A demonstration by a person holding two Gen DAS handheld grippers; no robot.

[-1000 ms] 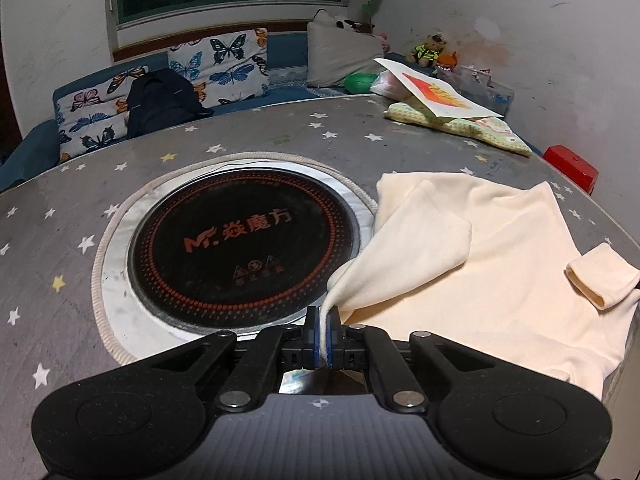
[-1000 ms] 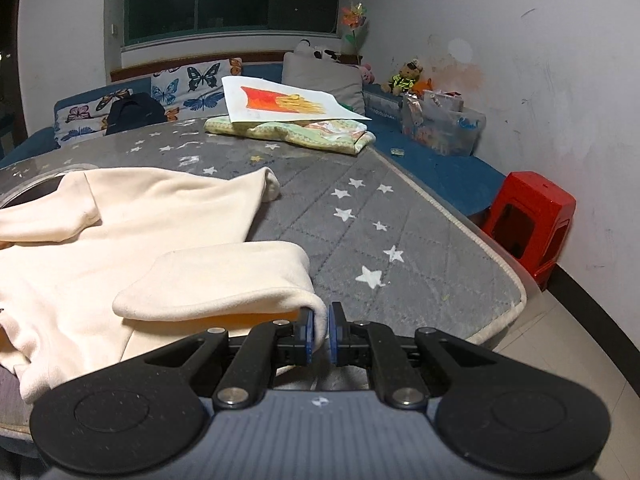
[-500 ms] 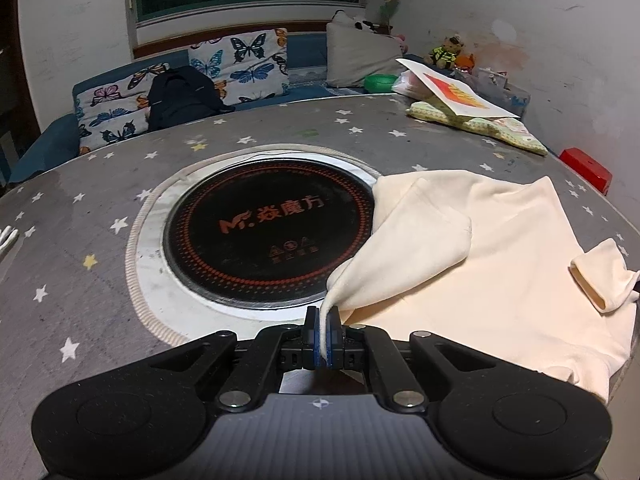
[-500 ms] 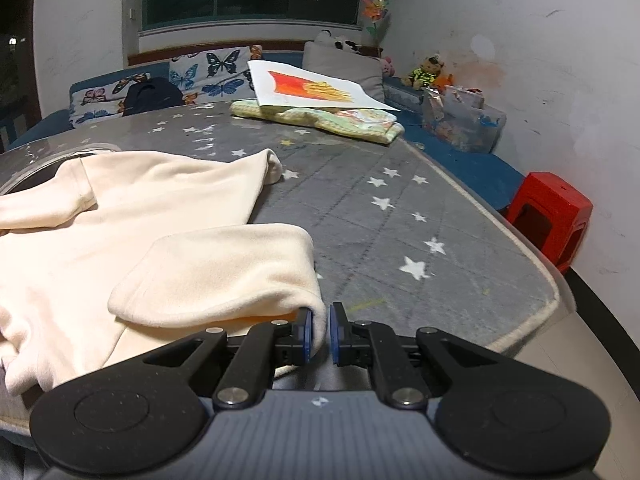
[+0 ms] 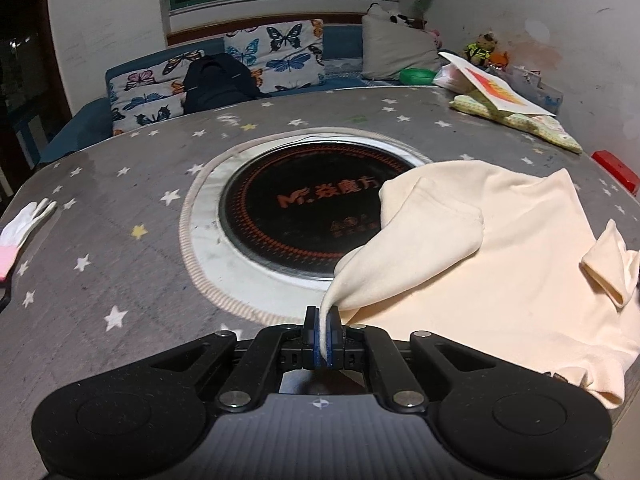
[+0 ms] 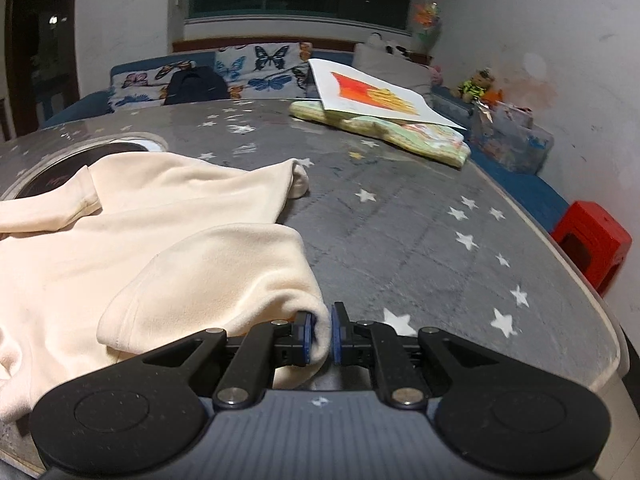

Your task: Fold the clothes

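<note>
My right gripper (image 6: 320, 336) has a fold of the cream garment (image 6: 132, 252) between its blue pads (image 6: 303, 336), with a slight gap showing at the right pad. The cloth bunches up from my jaws and spreads away to the left across the grey star-print table cover (image 6: 420, 248). Far ahead, a white sheet with an orange picture (image 6: 372, 94) lies on a folded green patterned cloth (image 6: 400, 136). A red stool (image 6: 592, 244) stands off the table's right edge.

The black round cooktop (image 5: 304, 216) set into the middle of the desk (image 5: 120, 200) carried orange lettering, "MF" followed by the Chinese characters "焱魔方". Smaller print beneath it was too small to read.
</note>
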